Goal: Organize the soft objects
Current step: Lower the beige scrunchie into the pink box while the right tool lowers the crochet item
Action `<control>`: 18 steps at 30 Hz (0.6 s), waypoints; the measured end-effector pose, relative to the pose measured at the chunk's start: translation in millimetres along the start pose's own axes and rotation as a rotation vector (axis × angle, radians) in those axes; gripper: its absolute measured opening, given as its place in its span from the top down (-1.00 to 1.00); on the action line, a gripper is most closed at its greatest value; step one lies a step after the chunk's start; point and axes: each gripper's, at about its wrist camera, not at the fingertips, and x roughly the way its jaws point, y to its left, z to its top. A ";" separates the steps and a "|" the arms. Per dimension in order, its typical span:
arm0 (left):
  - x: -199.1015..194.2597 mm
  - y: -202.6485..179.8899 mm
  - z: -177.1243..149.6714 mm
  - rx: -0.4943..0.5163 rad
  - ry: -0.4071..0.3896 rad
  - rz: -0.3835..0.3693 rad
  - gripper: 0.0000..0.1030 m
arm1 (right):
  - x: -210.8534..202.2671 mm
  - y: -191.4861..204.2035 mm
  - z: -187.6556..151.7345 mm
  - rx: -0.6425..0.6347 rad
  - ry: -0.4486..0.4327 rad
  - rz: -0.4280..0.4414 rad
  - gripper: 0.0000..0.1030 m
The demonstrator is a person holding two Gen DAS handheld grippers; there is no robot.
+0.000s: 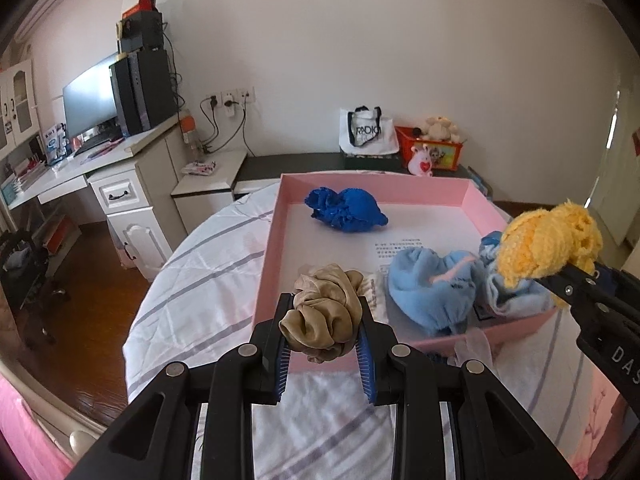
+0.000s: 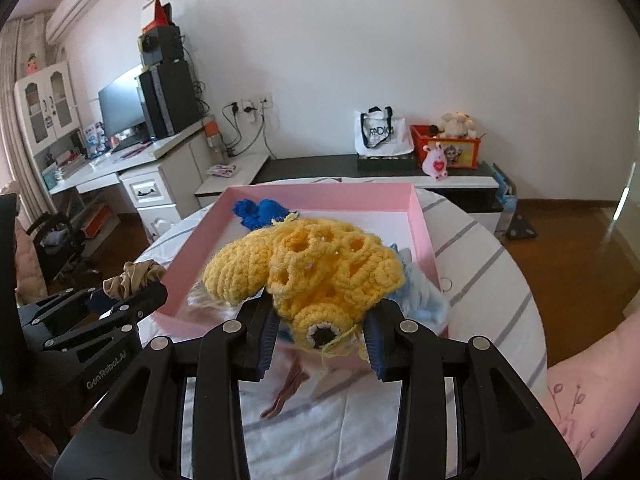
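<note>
My left gripper is shut on a beige satin scrunchie and holds it over the near left edge of the pink tray. My right gripper is shut on a yellow crocheted toy and holds it above the tray's near right part; the toy also shows in the left wrist view. In the tray lie a dark blue crocheted piece at the back and light blue fleece items at the front right.
The tray sits on a round table with a white striped cloth. A desk with monitor and computer tower stands to the left. A low dark cabinet behind holds a white bag and a red box with plush toys.
</note>
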 end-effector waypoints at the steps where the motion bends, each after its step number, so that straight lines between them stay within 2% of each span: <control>1: 8.5 -1.1 6.0 0.001 0.007 0.001 0.50 | 4.1 -0.6 2.3 0.002 0.003 -0.003 0.31; 10: 77.9 -13.9 47.8 0.032 0.057 0.014 0.49 | 46.5 -5.0 19.7 0.004 0.053 0.004 0.23; 16: 122.5 -17.5 69.4 0.037 0.090 -0.006 0.45 | 67.3 -5.8 33.3 -0.010 0.073 0.004 0.21; 17: 128.6 -17.6 72.7 0.039 0.094 -0.008 0.44 | 68.9 -6.6 34.1 -0.011 0.073 0.006 0.14; 18: 135.0 -16.7 75.6 0.040 0.097 -0.007 0.44 | 71.0 -6.3 35.3 -0.009 0.075 0.007 -0.04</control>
